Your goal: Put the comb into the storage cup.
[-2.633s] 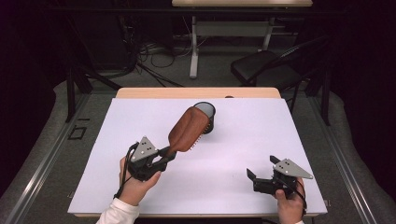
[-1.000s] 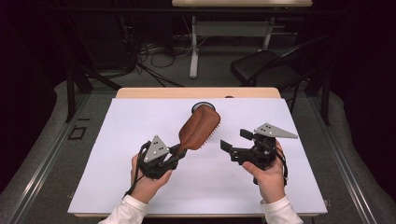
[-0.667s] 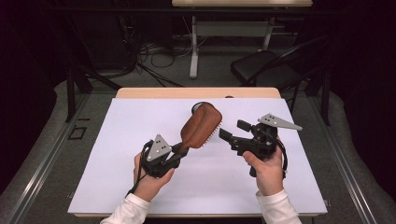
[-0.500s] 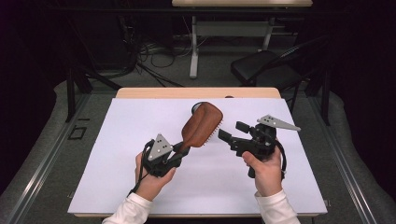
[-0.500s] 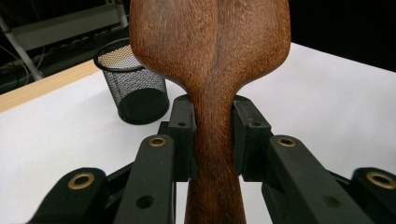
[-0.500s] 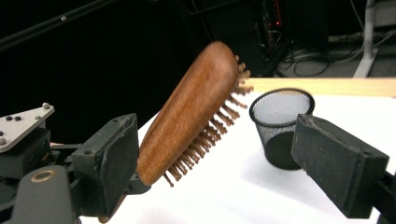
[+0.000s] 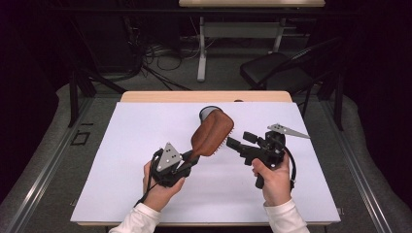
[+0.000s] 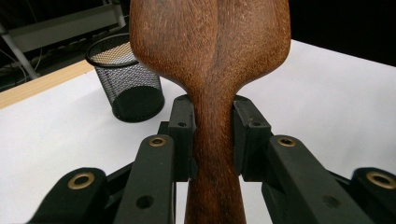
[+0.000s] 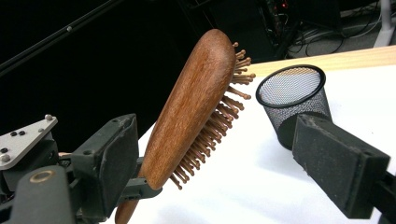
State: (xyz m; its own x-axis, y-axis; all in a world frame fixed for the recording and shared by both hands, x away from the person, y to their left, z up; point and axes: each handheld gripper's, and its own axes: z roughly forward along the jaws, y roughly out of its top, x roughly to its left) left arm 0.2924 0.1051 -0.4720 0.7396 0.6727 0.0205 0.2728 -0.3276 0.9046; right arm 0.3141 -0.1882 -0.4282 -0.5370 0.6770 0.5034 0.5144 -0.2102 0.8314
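A brown wooden hairbrush point(image 7: 211, 133) is held up over the white table, head tilted up and to the right, bristles facing right. My left gripper point(image 7: 192, 158) is shut on its handle; in the left gripper view both pads clamp the narrow neck of the hairbrush point(image 8: 210, 46). My right gripper point(image 7: 239, 140) is open just right of the bristles, and its jaws have just closed a little. In the right gripper view the hairbrush point(image 9: 191, 107) lies beyond and between the jaws of the right gripper point(image 9: 215, 140), with neither pad touching it.
A black mesh cup point(image 7: 208, 112) stands upright on the white tabletop point(image 7: 136, 136) behind the brush head, near the far wooden edge. It also appears as the mesh cup point(image 8: 126, 79) and the mesh cup point(image 9: 292, 100). A dark chair and cables lie past the table.
My right gripper came up from the table's front right corner and moved left, close to the bristles. The left hand shifted right with the brush and raised its head in front of the cup.
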